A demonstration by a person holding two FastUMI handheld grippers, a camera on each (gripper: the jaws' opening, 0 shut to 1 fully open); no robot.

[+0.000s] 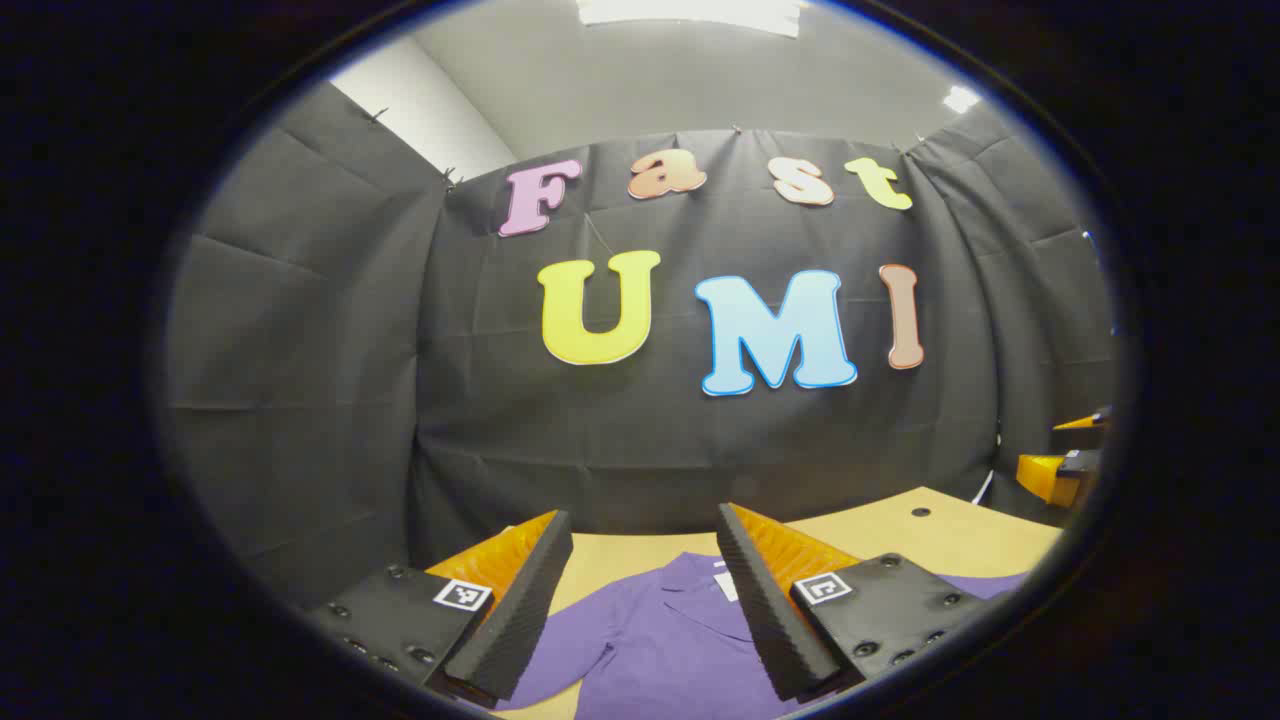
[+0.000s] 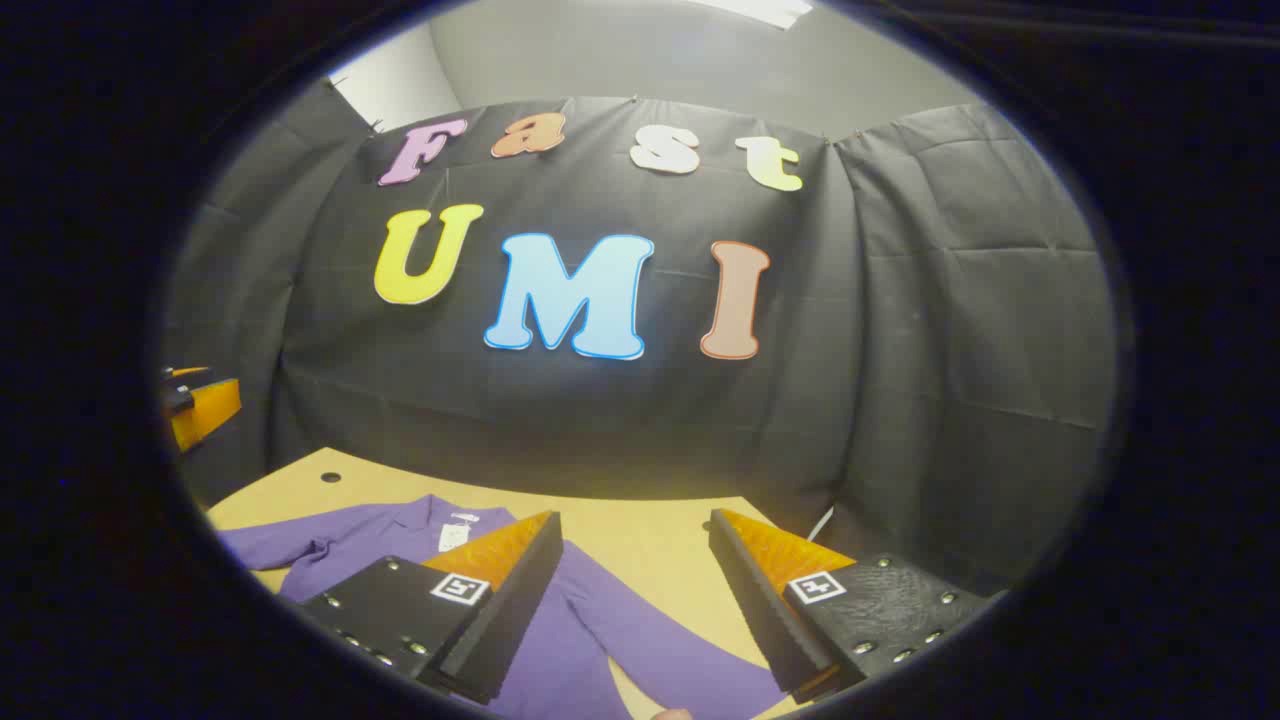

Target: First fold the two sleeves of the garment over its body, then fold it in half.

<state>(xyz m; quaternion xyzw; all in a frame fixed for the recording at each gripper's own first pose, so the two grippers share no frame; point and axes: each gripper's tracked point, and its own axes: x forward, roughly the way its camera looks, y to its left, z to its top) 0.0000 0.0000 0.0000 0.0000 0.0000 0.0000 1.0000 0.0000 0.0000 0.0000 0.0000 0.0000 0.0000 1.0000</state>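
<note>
Spread wide and holding nothing, the left gripper point(image 1: 640, 600) hangs above a purple polo shirt point(image 1: 660, 650) in the left gripper view; its two fingers frame the shirt's collar and one sleeve running off to the lower left. The right gripper point(image 2: 635, 600) stands just as wide apart and holds nothing in the right gripper view, with one long purple sleeve point(image 2: 640, 640) lying on the table between and under its fingers.

The shirt lies flat on a light wooden table point(image 1: 940, 535), collar toward the booth's back wall, both sleeves spread out to the sides and not yet folded over the body. Its lower part is cut off at the bottom edge in both views, and the fingers cover parts of the chest and shoulders.

A small white label point(image 2: 455, 535) sits inside the collar; it carries print, but it is too small to read. Each finger mount bears a square black-and-white marker tag point(image 1: 462, 595), a coded pattern and not writing.

At the far right edge of the left gripper view, an orange and black part of the other gripper point(image 1: 1065, 470) shows, mostly cut off. A small dark hole point(image 1: 920, 512) marks the tabletop near the back edge.
</note>
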